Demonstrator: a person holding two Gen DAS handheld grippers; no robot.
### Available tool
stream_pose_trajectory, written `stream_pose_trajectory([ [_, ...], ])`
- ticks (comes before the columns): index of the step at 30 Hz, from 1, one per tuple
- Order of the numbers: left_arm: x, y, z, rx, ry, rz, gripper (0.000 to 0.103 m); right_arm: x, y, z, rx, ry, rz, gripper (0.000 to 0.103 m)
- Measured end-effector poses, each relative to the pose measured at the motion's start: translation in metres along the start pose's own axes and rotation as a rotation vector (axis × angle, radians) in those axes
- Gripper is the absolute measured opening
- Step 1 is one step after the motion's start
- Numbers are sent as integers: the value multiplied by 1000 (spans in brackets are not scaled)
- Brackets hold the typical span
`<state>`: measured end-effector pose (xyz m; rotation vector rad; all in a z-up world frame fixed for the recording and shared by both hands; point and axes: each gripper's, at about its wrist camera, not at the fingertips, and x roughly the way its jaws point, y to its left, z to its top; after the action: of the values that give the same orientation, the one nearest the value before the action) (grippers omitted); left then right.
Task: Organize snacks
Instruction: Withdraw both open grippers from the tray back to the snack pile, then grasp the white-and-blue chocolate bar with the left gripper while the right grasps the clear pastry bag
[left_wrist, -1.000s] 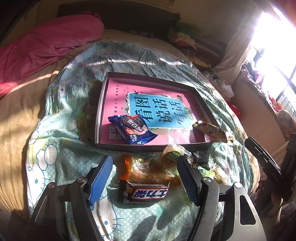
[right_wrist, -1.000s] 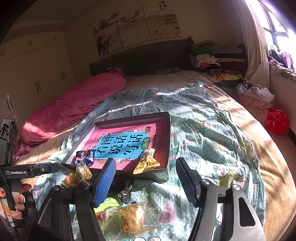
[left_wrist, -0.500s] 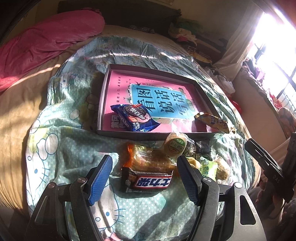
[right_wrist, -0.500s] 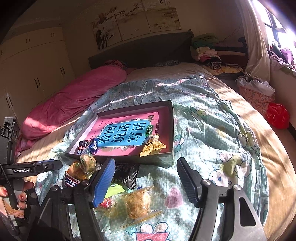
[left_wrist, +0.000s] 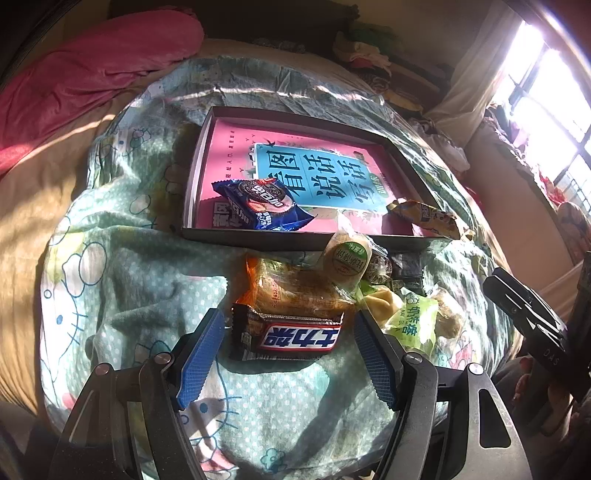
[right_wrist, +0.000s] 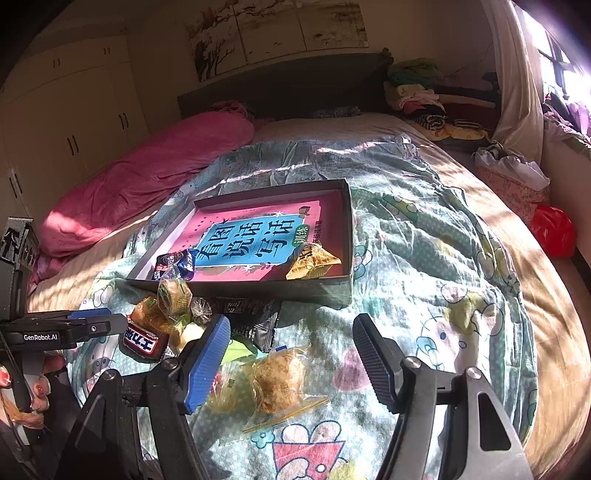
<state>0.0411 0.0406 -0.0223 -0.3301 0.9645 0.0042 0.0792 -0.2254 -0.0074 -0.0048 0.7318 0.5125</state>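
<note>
Snacks pile at tray's (left_wrist: 258, 236) 6 o'clock edge, two already inside; left gripper (left_wrist: 288, 354), jaws wide and empty, straddles chocolate bar (left_wrist: 288, 338) for pickup; right gripper (right_wrist: 291, 363) wide, empty, over pastry bag (right_wrist: 280, 380).

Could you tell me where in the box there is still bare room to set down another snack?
The box is free along its far half, over the book, and between the blue cookie pack and the yellow packet at its near corners. It is crowded outside, along the near wall, where the chocolate bar lies in the snack pile.
</note>
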Motion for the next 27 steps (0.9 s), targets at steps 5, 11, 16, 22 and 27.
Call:
stream_pose_trajectory([
  [5,5,-4,-4,11,16,7,74,-1,1,-1,0,3,2,69],
  [11,10,-9,-9,29,37,13,74,-1,2,-4,-1,26,1,69],
  [16,16,-12,-13,41,54,24,74,1,6,-7,-22,48,-10,69],
  [22,19,-11,-15,36,59,35,74,15,10,-14,-56,125,-27,69],
  [27,22,-7,-15,22,63,39,74,25,15,-21,-86,176,-32,69],
])
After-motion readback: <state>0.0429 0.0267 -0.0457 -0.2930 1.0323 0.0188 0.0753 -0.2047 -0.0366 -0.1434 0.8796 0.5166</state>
